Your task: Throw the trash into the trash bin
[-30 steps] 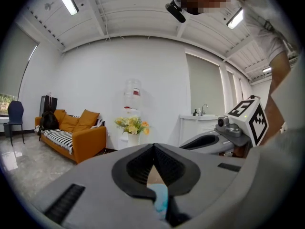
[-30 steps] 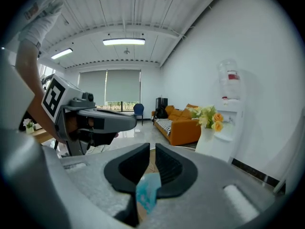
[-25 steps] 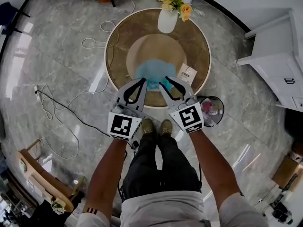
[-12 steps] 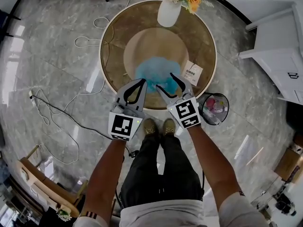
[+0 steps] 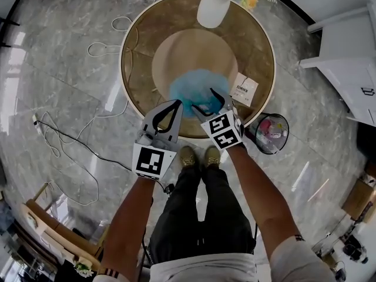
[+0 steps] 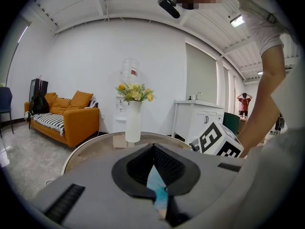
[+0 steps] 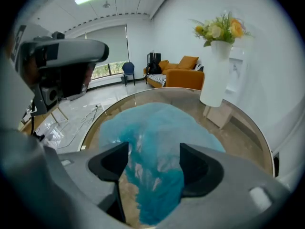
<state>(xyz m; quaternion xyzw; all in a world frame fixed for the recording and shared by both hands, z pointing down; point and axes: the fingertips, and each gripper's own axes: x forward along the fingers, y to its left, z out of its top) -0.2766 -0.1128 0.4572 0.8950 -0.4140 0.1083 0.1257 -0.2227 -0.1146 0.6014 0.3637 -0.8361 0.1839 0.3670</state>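
A crumpled blue plastic bag (image 5: 197, 87) lies on the round wooden table (image 5: 141, 57). My right gripper (image 5: 218, 98) points steeply down over the bag's near right side. Its jaws are opening, and the bag (image 7: 152, 142) fills the gap between them without being squeezed. My left gripper (image 5: 176, 103) hovers at the bag's near left edge with its tips together (image 6: 153, 147). A blue sliver shows through the slit behind those tips; I cannot tell if it is pinched. The black trash bin (image 5: 287, 133) stands on the floor right of the table, with pink rubbish inside.
A white vase (image 5: 212, 6) of flowers stands at the table's far edge. A printed white packet (image 5: 244, 89) lies right of the bag. Cables (image 5: 59, 140) trail over the marble floor at the left. A white cabinet (image 5: 346, 57) is at the right.
Both grippers have sunk toward the table. The right one has tipped downward over the bag, and its jaws have spread wide.
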